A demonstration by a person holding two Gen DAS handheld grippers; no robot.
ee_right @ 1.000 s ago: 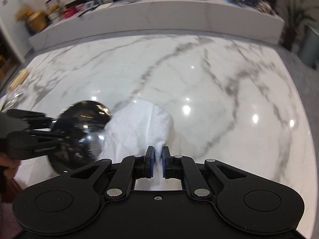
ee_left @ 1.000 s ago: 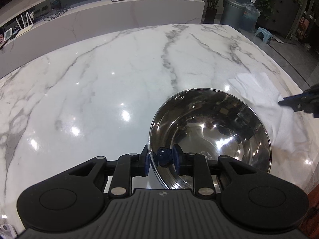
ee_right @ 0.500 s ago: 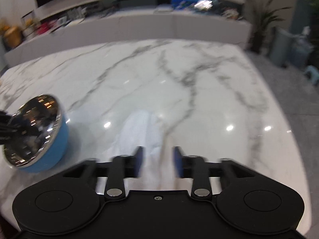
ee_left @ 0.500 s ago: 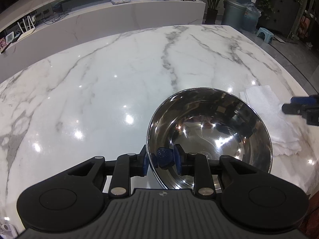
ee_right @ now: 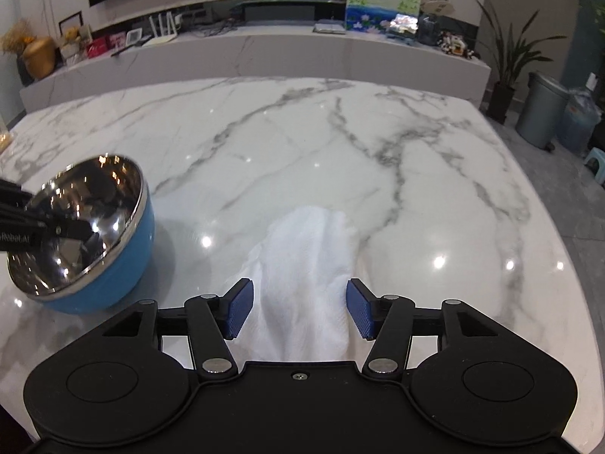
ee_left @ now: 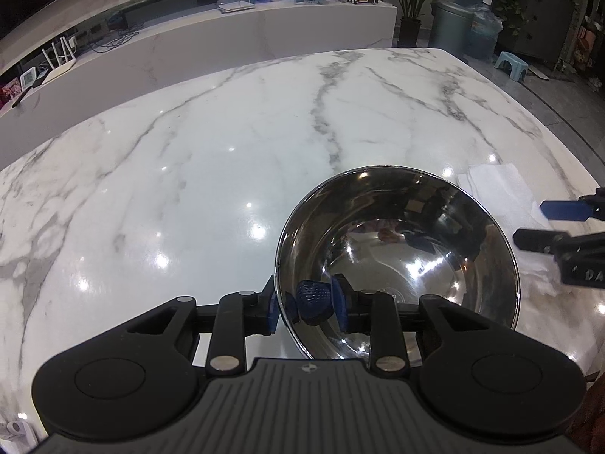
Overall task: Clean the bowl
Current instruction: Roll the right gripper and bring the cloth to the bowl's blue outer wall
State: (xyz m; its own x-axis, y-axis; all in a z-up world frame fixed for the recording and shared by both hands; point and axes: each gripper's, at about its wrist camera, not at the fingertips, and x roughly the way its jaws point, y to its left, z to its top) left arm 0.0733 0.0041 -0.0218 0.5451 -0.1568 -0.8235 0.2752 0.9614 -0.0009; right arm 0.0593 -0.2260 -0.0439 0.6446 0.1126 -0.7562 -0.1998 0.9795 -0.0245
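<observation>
A steel bowl (ee_left: 401, 249) with a blue outside (ee_right: 109, 268) stands tilted on the marble table, its mouth turned toward me. My left gripper (ee_left: 308, 302) is shut on the bowl's near rim, one pad inside and one outside. A white cloth (ee_right: 306, 257) lies flat on the table to the right of the bowl; it also shows in the left wrist view (ee_left: 503, 193). My right gripper (ee_right: 298, 312) is open and empty, its pads on either side of the cloth's near end, just above it.
The marble table (ee_right: 340, 143) stretches far ahead and to the left, its right edge (ee_right: 548, 196) near the cloth. A white counter (ee_right: 264, 53) with clutter runs behind it. Bins and a plant (ee_right: 540, 109) stand on the floor at the right.
My right gripper has opened and let go of the cloth, which now lies on the table. The bowl has tipped up a little in my left gripper.
</observation>
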